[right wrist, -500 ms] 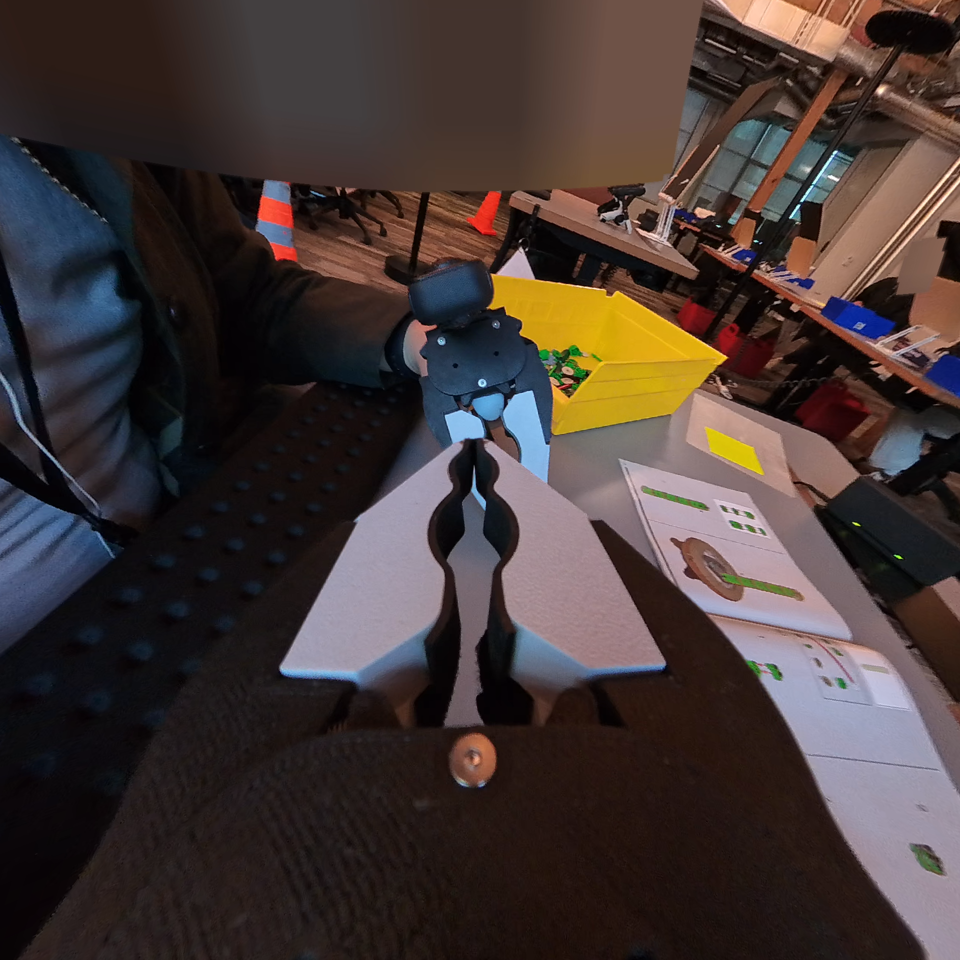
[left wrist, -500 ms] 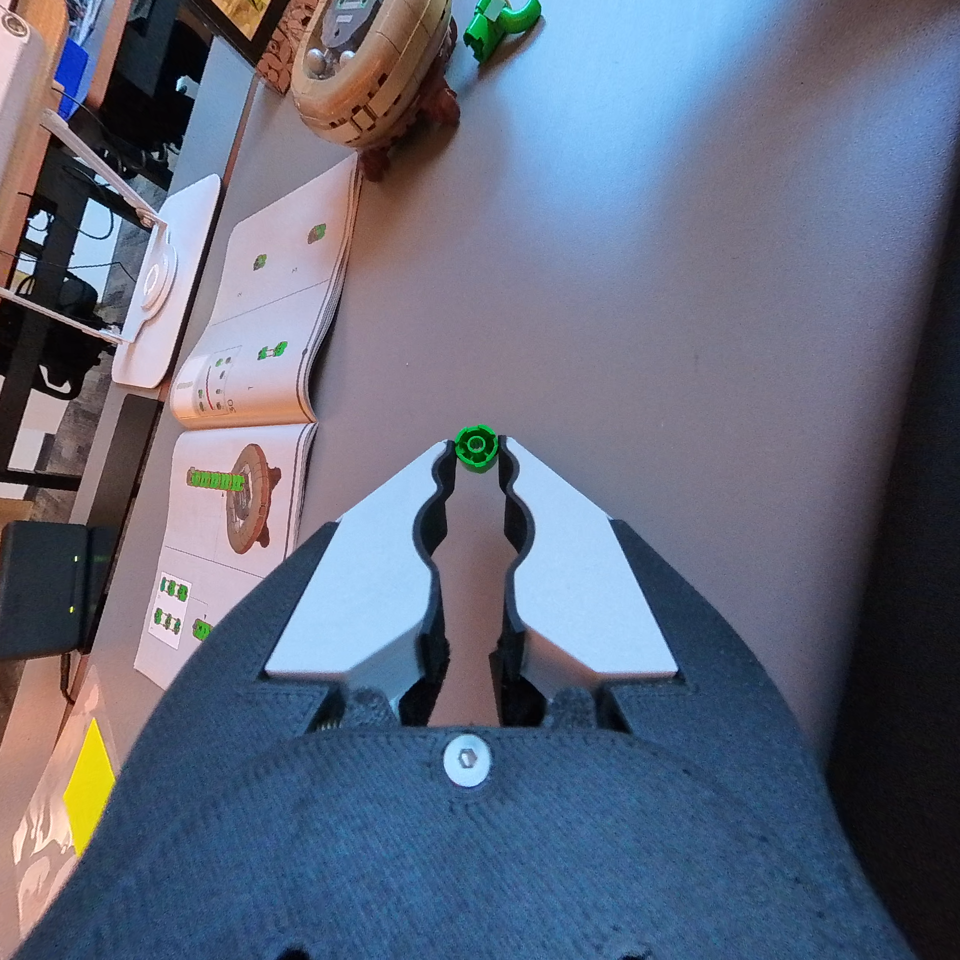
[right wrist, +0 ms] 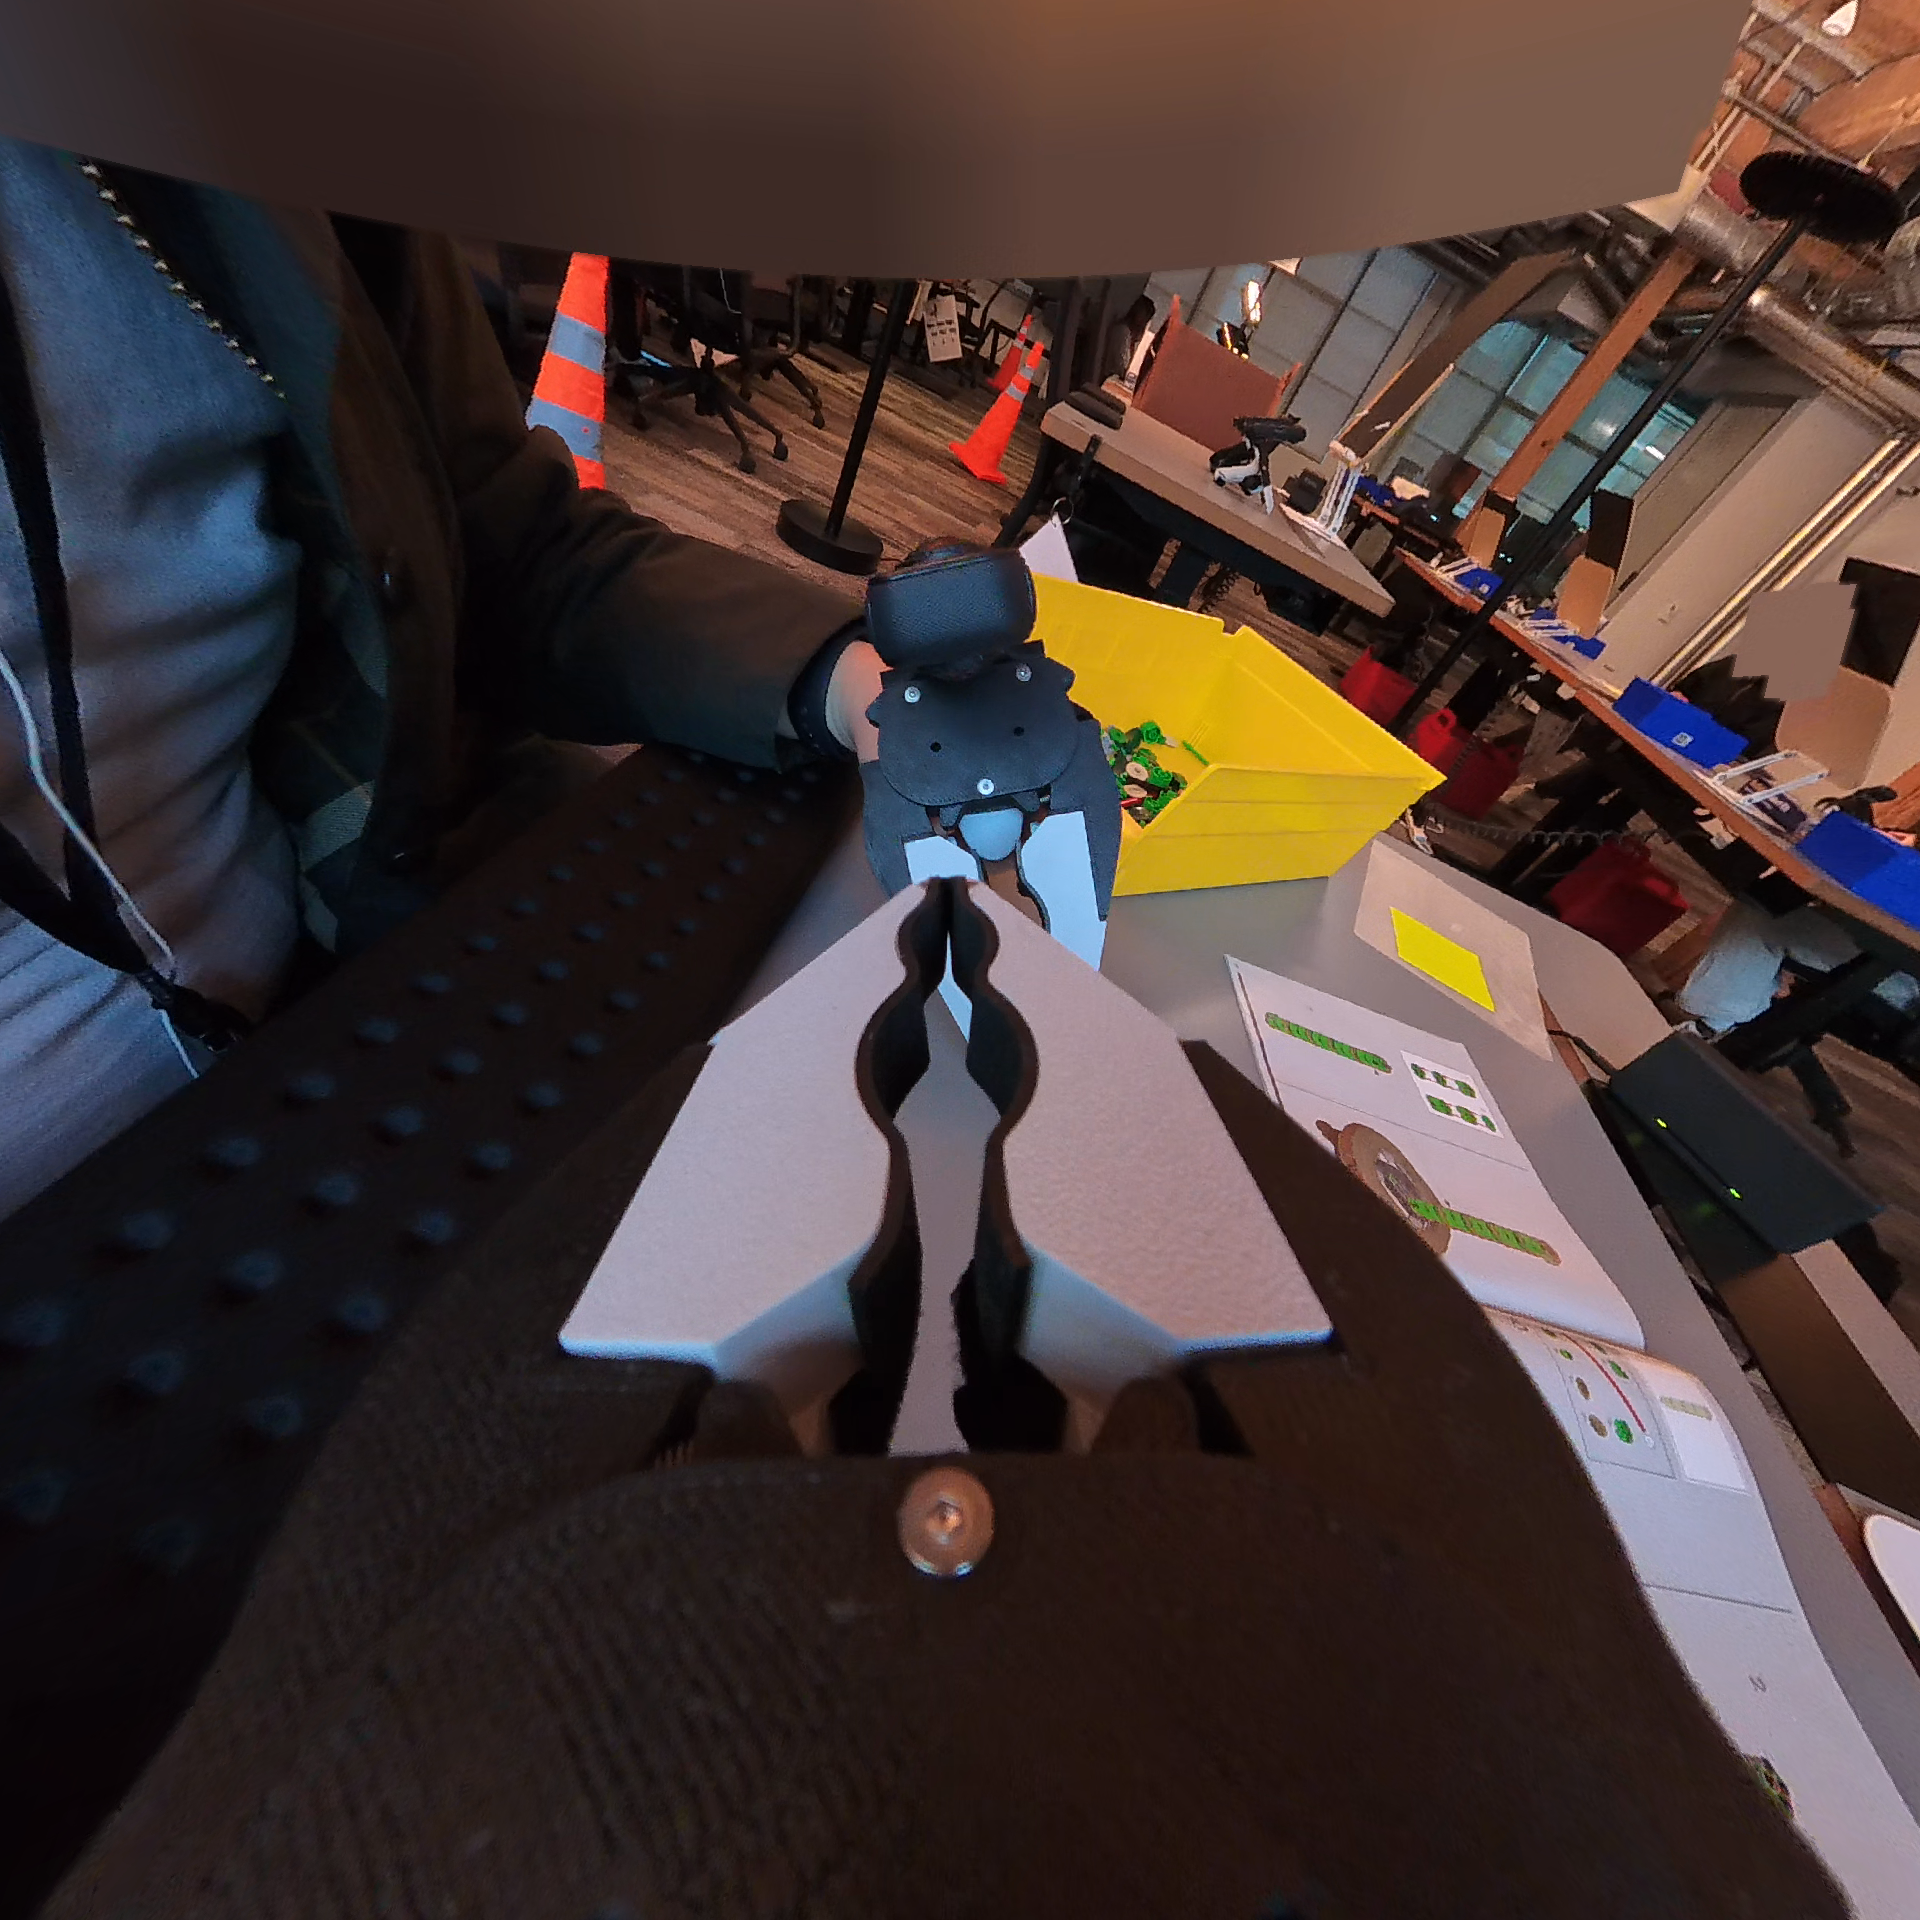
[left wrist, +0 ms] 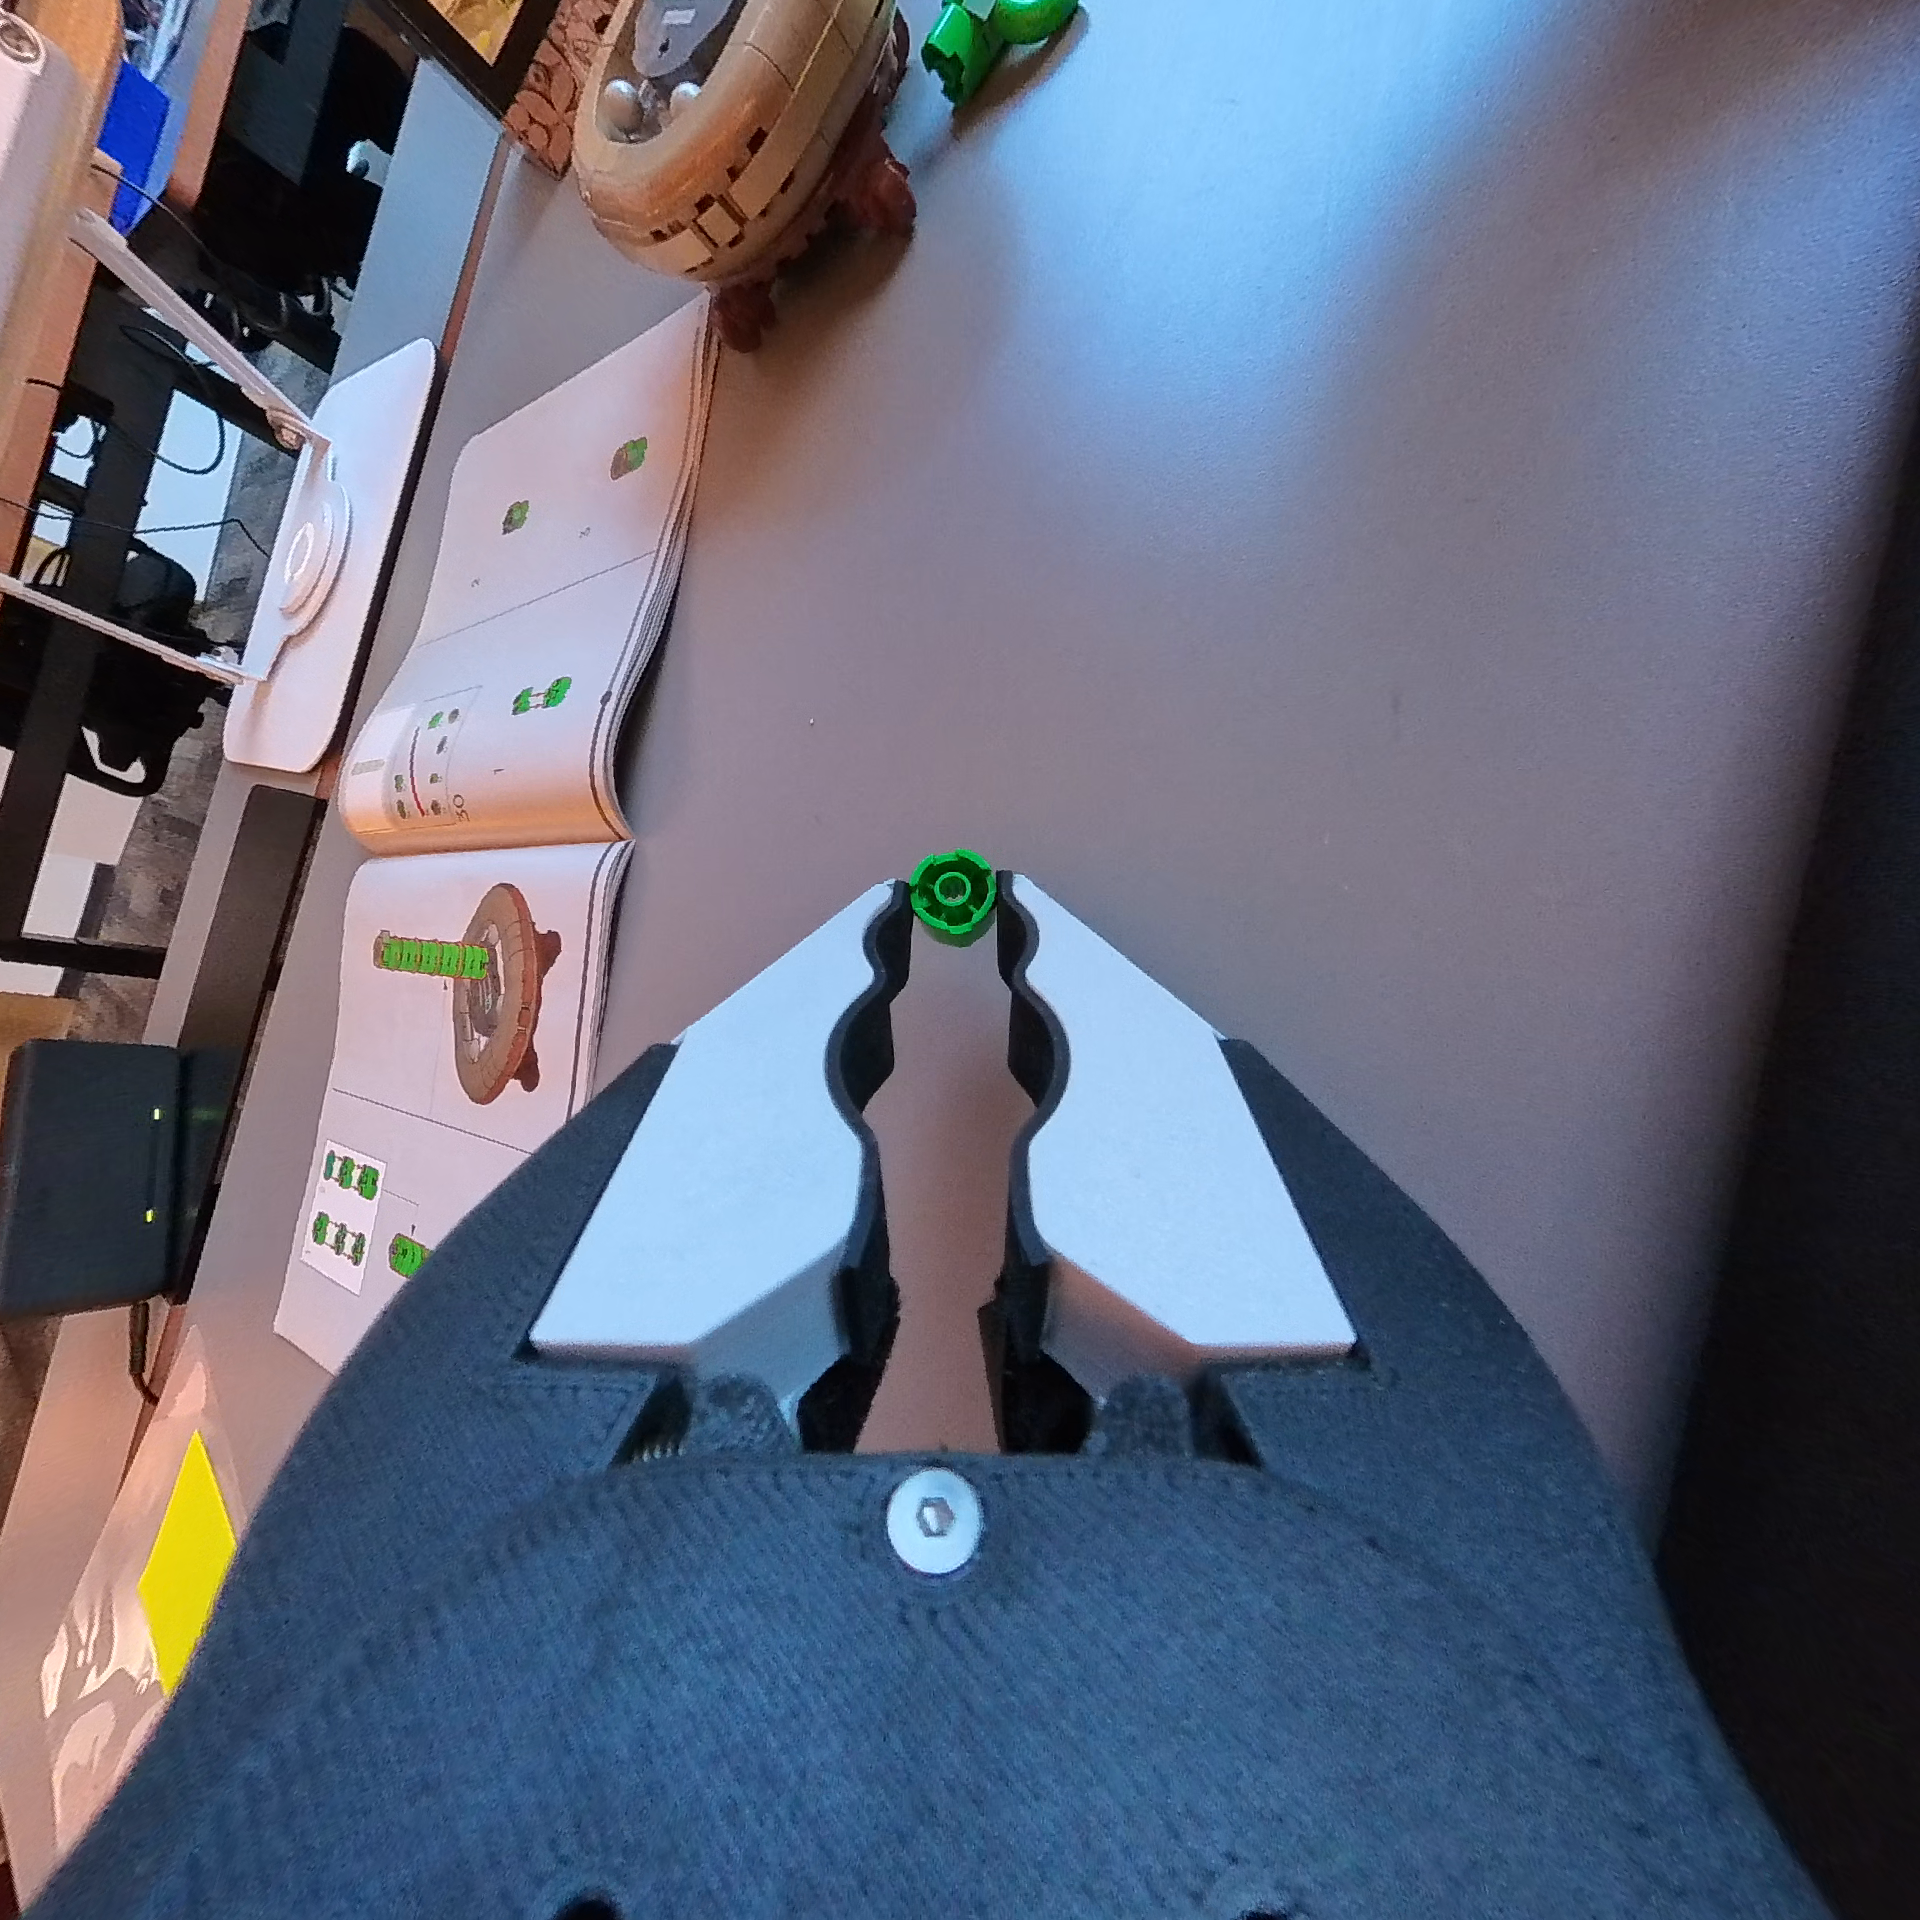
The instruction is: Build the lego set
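Green round brick (left wrist: 953, 900) pinched: left view only; yellow bin (right wrist: 1262, 717): right.

Between the earlier frames and now, very little differs. In the left wrist view the tan round model (left wrist: 727, 135) and the green part (left wrist: 987, 31) beside it sit slightly higher toward the top edge of the frame than before, and the open instruction booklet (left wrist: 540, 665) lies a touch farther toward the upper left. In the right wrist view the left hand-held gripper (right wrist: 1003, 935) appears a little more to the right of the right hand-held gripper (right wrist: 948, 894), and the yellow bin (right wrist: 1247, 727) has slid slightly toward the right of the frame.
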A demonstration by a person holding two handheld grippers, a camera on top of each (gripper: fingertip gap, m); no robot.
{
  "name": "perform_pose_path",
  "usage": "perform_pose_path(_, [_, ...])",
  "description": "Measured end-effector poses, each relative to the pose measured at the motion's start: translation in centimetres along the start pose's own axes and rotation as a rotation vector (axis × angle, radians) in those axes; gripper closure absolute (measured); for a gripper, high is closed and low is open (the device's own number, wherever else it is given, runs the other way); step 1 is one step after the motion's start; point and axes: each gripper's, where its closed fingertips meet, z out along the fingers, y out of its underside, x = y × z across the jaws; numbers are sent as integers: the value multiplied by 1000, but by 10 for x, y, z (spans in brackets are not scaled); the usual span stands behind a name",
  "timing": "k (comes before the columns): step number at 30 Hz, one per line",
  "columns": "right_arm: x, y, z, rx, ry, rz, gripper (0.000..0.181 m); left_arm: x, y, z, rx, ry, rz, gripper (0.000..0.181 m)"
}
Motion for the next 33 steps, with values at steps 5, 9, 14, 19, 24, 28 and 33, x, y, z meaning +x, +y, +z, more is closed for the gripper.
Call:
perform_pose_path(5, [0,-1,0,7,0,-3,181,0,0,0,2,-2,-1,167])
perform_pose_path(9, [0,-1,-1,7,3,-3,181,-1,0,0,2,-3,-1,167])
perform_pose_path(14, [2,-1,-1,8,11,4,181,0,0,0,1,-3,0,166])
perform_pose_path(19, [3,0,-1,0,18,4,181,-1,0,-1,2,-5,-1,166])
perform_pose_path(24, [4,1,-1,-4,25,1,181,-1,0,-1,0,-4,1,166])
perform_pose_path(28, [4,4,0,-15,21,2,181,-1,0,-1,-2,-4,1,166])
perform_pose_path(33, [4,8,1,-30,28,-5,181,0,1,0,-5,-2,2,166])
